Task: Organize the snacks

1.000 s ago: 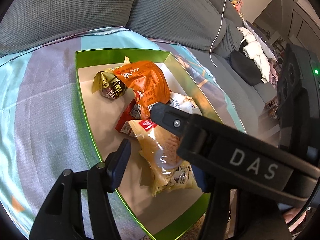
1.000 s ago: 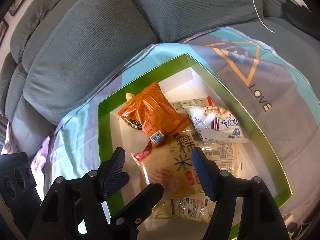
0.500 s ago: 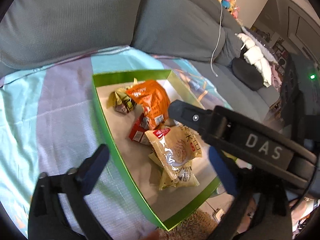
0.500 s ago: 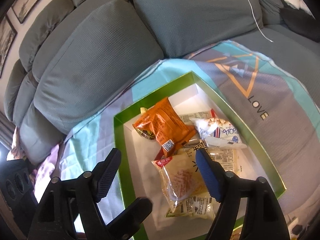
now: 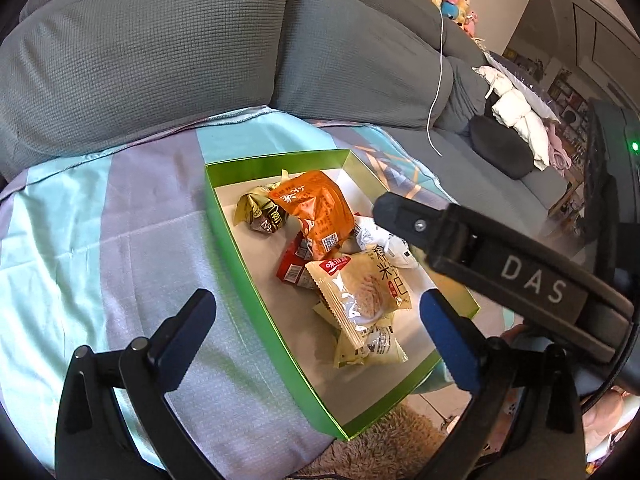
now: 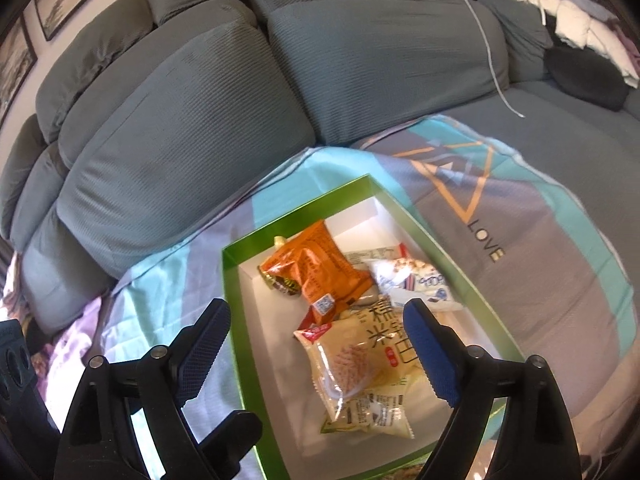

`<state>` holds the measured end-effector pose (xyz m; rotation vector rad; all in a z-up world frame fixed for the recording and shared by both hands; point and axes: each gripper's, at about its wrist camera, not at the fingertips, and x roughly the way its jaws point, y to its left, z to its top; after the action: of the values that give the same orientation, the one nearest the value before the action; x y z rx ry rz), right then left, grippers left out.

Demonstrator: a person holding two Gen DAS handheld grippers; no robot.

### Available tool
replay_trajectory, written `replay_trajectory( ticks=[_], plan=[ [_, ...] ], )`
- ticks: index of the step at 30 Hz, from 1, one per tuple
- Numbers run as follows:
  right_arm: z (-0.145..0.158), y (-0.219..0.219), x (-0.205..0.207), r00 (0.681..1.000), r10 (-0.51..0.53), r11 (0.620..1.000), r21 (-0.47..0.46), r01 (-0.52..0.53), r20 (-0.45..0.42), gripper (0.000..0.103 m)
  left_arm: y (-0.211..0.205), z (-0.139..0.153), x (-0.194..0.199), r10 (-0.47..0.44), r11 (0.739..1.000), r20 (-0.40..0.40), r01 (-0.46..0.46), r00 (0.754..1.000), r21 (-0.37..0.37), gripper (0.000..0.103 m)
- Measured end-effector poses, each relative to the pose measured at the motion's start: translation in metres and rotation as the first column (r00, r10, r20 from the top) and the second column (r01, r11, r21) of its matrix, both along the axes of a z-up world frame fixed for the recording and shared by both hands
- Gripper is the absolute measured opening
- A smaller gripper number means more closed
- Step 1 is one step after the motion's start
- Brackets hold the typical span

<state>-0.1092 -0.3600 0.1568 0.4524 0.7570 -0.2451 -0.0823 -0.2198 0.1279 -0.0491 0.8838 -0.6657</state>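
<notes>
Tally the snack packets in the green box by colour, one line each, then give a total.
Orange packet: 1
Olive-green and brown packet: 1
Red packet: 1
White packet with blue print: 1
Clear yellowish rice-cake packet: 1
Pale yellow packet under it: 1
Total: 6 showing in the green box; others may be hidden under the pile.

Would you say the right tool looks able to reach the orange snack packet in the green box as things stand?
Probably yes. The right tool is open and empty above the green box, which has no lid, and the orange snack packet lies on top of the pile with nothing covering it.
</notes>
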Motion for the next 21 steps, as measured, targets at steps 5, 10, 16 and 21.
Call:
replay_trajectory(
  ticks=[5, 10, 16, 21],
  plan=[
    [-0.0015, -0.0062, -0.0018, 0.999, -0.031, 1.0, -0.001, 0.031, -0.009, 0.088, 0.0014, -0.0041, 0.0029, 0.012, 1.0, -0.025, -0.012, 1.0, -0.003, 0.102],
    [-0.0014, -0.0077, -0.0024, 0.999, -0.045, 0.999, -0.007, 0.045, -0.013, 0.088, 0.0008, -0.0027, -0.0005, 0.004, 1.0, -0.031, -0.004, 1.0, -0.012, 0.102],
    [-0.0005, -0.0074, -0.003, 0.998, -0.061, 0.998, -0.027, 0.06, -0.018, 0.088, 0.0025, -0.0031, -0.0004, 0.005, 1.0, -0.038, -0.005, 0.999, -0.015, 0.102],
    [0.0008, -0.0088, -0.0046, 0.998, -0.062, 0.998, -0.025, 0.062, -0.012, 0.088, 0.0042, -0.0029, -0.0007, 0.025, 1.0, -0.021, -0.025, 0.999, 0.002, 0.102]
  ],
)
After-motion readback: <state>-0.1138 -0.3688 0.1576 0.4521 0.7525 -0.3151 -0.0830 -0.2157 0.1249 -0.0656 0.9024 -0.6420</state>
